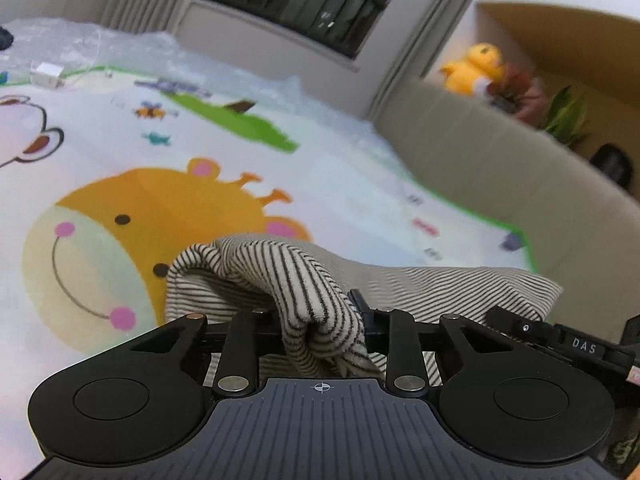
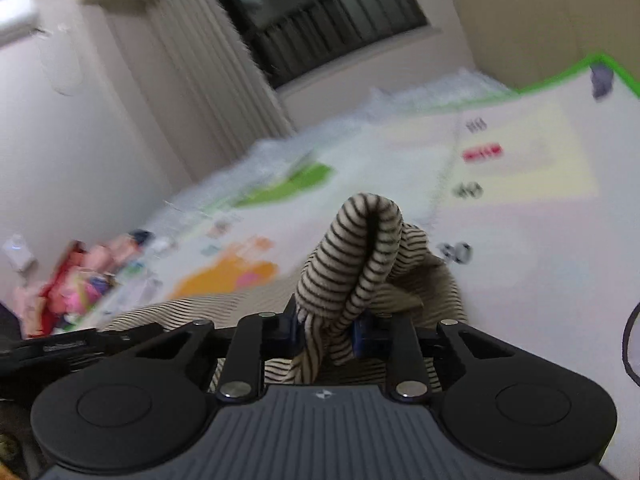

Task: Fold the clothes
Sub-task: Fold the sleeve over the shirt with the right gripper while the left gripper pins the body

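Only one text can be read: the white letters "DAS" on a small black part of the right gripper (image 1: 576,340), which enters the left wrist view at the right edge. A small crosshair sign is printed on the grey ribbed body of each gripper, in the middle near its front edge. On the play mat (image 1: 360,184), near the corner with the green border, there are short printed marks in black and red, but they are too blurred to read.
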Action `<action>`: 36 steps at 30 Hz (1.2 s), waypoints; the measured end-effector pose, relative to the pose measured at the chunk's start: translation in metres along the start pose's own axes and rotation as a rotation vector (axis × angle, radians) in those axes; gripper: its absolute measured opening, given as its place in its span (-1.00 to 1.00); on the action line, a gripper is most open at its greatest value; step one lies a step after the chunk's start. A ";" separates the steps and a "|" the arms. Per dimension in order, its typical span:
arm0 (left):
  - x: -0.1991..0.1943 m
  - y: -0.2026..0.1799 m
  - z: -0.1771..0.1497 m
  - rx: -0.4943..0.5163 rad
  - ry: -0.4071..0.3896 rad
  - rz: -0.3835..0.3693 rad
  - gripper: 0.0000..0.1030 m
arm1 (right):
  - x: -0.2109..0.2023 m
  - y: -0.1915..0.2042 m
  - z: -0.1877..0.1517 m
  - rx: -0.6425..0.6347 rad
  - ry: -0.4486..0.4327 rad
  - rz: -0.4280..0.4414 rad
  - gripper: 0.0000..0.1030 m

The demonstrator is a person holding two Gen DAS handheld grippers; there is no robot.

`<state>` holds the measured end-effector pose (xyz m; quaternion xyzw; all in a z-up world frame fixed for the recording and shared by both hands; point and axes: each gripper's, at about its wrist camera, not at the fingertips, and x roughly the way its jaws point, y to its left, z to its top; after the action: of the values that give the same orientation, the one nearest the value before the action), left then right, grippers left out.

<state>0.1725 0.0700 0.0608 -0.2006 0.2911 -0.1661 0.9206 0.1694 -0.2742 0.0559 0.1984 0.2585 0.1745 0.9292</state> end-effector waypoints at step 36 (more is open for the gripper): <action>-0.048 -0.024 -0.087 -0.055 0.228 -0.149 0.63 | -0.061 -0.036 -0.061 -0.036 0.048 -0.136 -0.32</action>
<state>0.0784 0.0461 0.0289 -0.2268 0.3826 -0.2478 0.8607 0.0949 -0.3143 0.0163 0.1593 0.2904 0.1204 0.9358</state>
